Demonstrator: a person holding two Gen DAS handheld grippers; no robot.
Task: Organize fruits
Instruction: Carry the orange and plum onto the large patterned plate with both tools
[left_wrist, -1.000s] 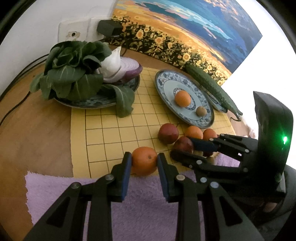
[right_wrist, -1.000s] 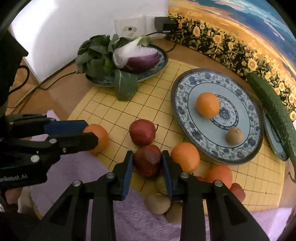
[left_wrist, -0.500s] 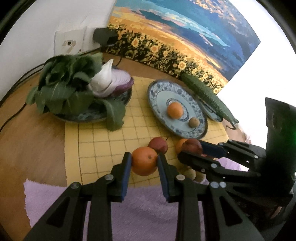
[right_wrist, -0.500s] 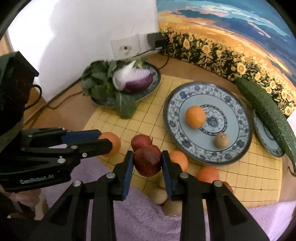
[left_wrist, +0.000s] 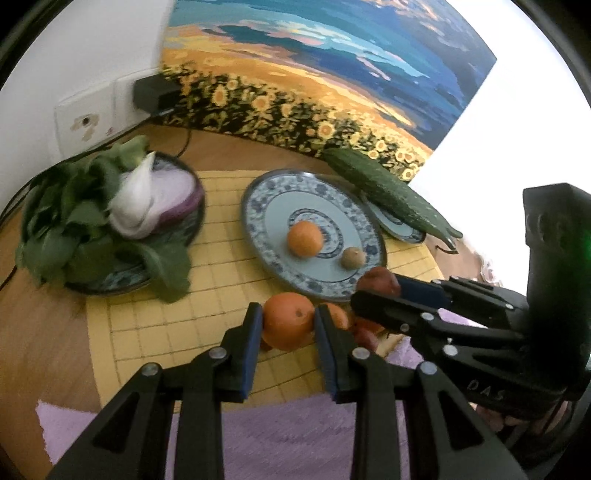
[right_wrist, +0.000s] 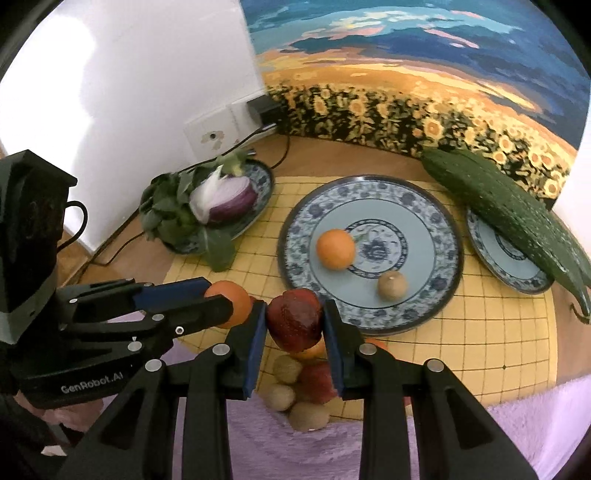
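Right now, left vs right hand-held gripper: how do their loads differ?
The left hand-held gripper grips an orange, smooth and bright; the right hand-held gripper grips a dark red apple, glossy and less evenly round. Both are shut on one fruit, off the mat, short of the large plate.

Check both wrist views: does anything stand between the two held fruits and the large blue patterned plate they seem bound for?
Nothing visible blocks either. The round orange in the left gripper and the dark red apple in the right gripper hang just short of the large blue patterned plate, whose near part is bare.
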